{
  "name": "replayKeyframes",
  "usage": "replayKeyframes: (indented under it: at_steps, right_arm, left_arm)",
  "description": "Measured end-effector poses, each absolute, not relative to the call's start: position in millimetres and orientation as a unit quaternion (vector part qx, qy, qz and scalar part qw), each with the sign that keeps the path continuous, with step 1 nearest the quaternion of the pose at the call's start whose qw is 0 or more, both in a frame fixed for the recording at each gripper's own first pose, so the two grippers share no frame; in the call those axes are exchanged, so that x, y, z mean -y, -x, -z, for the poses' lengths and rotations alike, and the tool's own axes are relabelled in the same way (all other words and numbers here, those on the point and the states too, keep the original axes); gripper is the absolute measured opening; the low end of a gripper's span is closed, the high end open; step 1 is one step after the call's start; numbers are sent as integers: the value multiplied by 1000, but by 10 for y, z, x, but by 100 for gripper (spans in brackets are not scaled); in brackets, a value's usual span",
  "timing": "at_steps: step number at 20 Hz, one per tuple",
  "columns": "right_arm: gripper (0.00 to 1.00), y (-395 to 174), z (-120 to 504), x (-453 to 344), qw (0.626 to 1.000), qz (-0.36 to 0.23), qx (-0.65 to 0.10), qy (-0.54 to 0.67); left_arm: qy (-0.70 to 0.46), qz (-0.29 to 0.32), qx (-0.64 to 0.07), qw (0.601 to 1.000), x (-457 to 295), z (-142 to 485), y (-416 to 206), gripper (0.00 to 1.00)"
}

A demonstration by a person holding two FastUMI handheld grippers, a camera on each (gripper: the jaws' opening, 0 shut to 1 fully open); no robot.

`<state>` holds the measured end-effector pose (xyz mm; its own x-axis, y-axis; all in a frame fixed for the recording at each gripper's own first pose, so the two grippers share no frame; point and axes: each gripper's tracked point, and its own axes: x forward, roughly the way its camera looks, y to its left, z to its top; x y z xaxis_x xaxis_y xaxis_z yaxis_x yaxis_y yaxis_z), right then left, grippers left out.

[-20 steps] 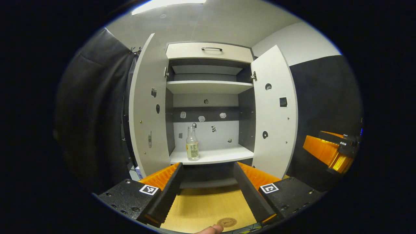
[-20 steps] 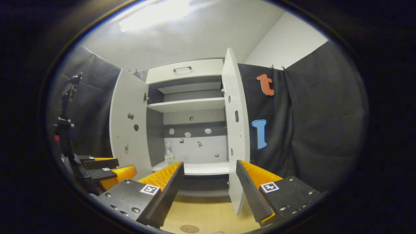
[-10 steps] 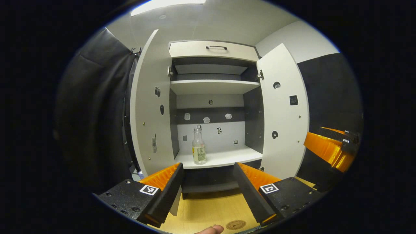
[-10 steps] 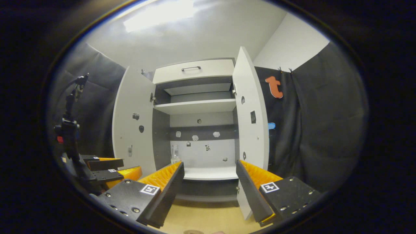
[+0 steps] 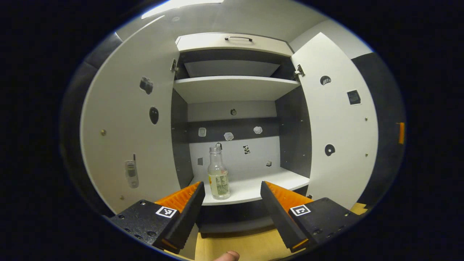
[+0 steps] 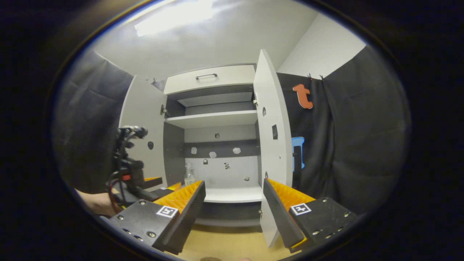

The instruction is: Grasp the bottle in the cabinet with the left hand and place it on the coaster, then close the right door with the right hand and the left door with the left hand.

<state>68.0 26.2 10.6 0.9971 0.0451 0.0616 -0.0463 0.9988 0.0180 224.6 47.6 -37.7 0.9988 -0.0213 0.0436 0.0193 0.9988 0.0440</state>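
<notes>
A clear bottle (image 5: 218, 174) with a pale label stands upright on the lower shelf (image 5: 253, 188) of the open cabinet, left of middle. My left gripper (image 5: 231, 186) is open, level with that shelf's front edge and short of the bottle, which stands just inside its left finger. In the right gripper view the bottle (image 6: 189, 174) is small and far off, with the left gripper (image 6: 161, 185) in front of it. My right gripper (image 6: 233, 183) hangs open and empty before the cabinet. The left door (image 5: 123, 137) and right door (image 5: 337, 123) stand wide open.
A wooden tabletop (image 6: 224, 243) lies below the cabinet. A brown round disc (image 6: 208, 259) peeks in at its near edge. A hand (image 6: 94, 201) holds the left gripper. An empty upper shelf (image 5: 235, 85) and a drawer (image 5: 232, 41) sit above. Black cloth hangs on both sides.
The left gripper has moved forward to the cabinet, so the bottle and doors loom larger and the coaster has slipped out of its view. The right gripper has barely shifted.
</notes>
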Motion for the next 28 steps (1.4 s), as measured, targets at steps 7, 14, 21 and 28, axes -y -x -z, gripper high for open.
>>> replayKeyframes:
  at_steps: [7, 14, 21, 28]
  right_arm:
    - [97, -579, -181, 264, 999, 37, 32, -6]
    - [97, -311, -13, 673, 994, 109, 3, 25]
    - [97, 148, 96, 967, 989, 144, -8, 18]
    - [97, 504, 56, 1057, 991, 131, 11, -15]
  left_arm:
    - [-10, -28, 17, 999, -749, 632, -3440, 98]
    - [-26, -87, -3, 996, -1055, 755, -4008, 98]
    - [-7, -52, -15, 999, -971, 634, -3996, 80]
    - [-1, -8, 19, 1000, -650, 191, -3039, 80]
